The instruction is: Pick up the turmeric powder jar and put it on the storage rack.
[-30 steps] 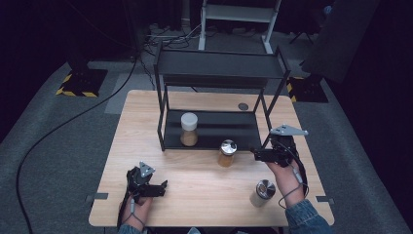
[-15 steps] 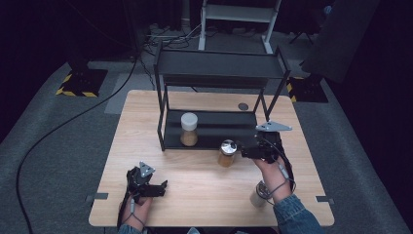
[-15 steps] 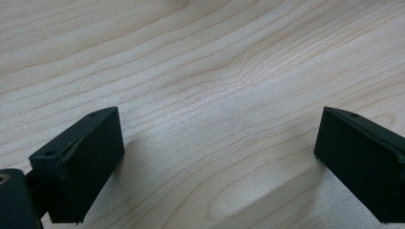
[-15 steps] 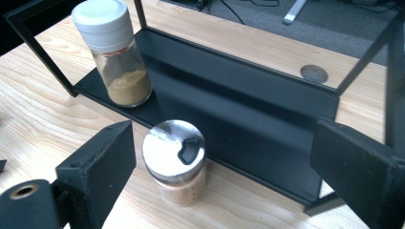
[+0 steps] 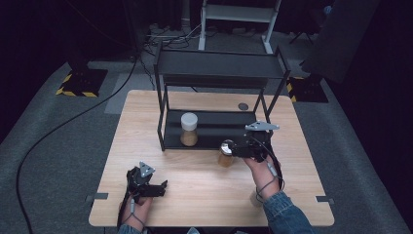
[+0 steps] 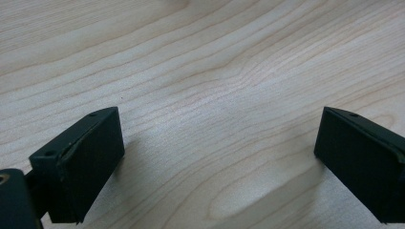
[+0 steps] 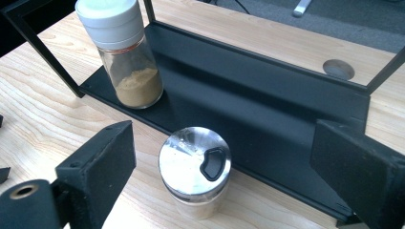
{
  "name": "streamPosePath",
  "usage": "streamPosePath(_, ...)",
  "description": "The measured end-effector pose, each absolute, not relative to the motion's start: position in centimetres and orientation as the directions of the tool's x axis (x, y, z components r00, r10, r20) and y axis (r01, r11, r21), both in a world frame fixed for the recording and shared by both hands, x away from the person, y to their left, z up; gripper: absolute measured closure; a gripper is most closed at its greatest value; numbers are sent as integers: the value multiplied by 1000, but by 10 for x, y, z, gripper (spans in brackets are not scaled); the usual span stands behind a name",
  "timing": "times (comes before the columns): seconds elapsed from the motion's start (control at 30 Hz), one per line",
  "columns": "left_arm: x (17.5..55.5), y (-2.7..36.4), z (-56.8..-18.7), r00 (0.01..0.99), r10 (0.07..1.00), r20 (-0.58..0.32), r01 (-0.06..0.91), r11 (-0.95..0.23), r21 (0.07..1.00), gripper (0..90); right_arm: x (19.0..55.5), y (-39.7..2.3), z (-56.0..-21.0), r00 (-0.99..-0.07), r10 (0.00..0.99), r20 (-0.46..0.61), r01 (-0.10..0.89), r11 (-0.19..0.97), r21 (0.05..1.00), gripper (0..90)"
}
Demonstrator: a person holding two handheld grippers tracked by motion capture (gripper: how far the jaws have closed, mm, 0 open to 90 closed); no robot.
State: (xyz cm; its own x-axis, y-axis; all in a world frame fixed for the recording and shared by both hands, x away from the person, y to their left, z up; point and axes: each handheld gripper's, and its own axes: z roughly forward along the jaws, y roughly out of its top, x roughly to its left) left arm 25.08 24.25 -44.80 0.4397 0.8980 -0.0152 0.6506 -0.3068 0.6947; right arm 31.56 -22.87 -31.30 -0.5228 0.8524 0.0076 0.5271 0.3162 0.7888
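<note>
Since the earlier frames, the right gripper (image 5: 233, 148) is being brought leftward across the table (image 5: 204, 195) toward the metal-lidded jar (image 5: 226, 153), while the left gripper (image 5: 163, 187) is being kept in place near the front left edge. In the high view, the right gripper is being held just beside the jar, which is standing upright on the table directly in front of the black rack (image 5: 219, 68). In the right gripper view, the jar (image 7: 195, 167) is being framed between the two widely parted jaws (neither pad is seen touching it), its shiny lid facing up. A white-capped jar (image 7: 125, 52) of tan powder is being carried on the rack's lower shelf (image 7: 267, 100), behind and to the left. In the left gripper view, the left gripper's jaws are being held wide apart over bare wood (image 6: 215, 86), with nothing between them.
</note>
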Motion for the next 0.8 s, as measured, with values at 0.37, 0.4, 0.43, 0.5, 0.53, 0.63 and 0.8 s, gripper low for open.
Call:
streamPosePath(0.37,251,242,-448,440,898,-15,651,-307,695,28,330,-207,-319,-531,848,8,551,338,763,83)
streamPosePath(0.4,251,242,-448,440,898,-15,651,-307,695,28,332,-206,-320,-532,847,9,555,340,759,83)
streamPosePath(0.43,251,242,-448,440,898,-15,651,-307,695,28,335,-204,-321,-532,847,14,562,341,753,83)
streamPosePath(0.5,251,242,-448,440,898,-15,651,-307,695,28,339,-201,-324,-532,846,16,573,347,742,85)
streamPosePath(0.53,251,242,-448,440,898,-15,651,-307,695,28,341,-199,-325,-531,847,15,578,349,738,85)
streamPosePath(0.63,251,242,-448,440,898,-15,651,-307,695,28,348,-194,-329,-529,848,14,592,358,722,88)
streamPosePath(0.8,251,242,-448,440,898,-15,651,-307,695,28,356,-188,-333,-530,848,15,617,373,693,95)
